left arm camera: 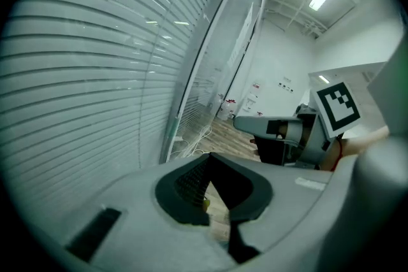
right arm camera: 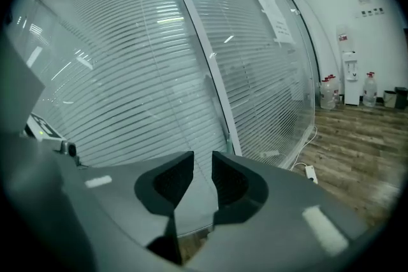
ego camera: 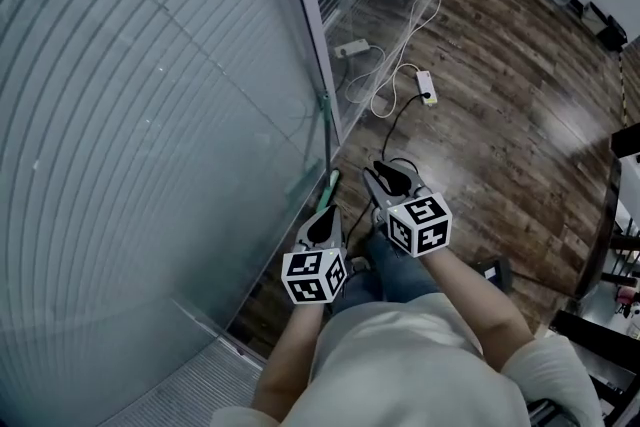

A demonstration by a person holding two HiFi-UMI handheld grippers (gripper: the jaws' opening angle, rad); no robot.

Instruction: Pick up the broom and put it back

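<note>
- Glass wall [ego camera: 150, 135] with blinds fills the left; its white post [ego camera: 305, 25] is a hard edge close beside both tools
- Left gripper [ego camera: 328, 212]: tips pressed together, nothing plainly pinched
- Broom: only a slim green shaft [ego camera: 332, 179], likely its handle, stands against the post just ahead
- Right gripper [ego camera: 385, 173]: jaws slightly apart, empty
- Fits reaching for the handle, or having leant it back
- Free room lies right, over wood floor [ego camera: 500, 115], past a power strip [ego camera: 425, 85]

broom [ego camera: 333, 179]: only a thin green bar shows, slanted, low beside the glass wall's frame [ego camera: 312, 45].
</note>
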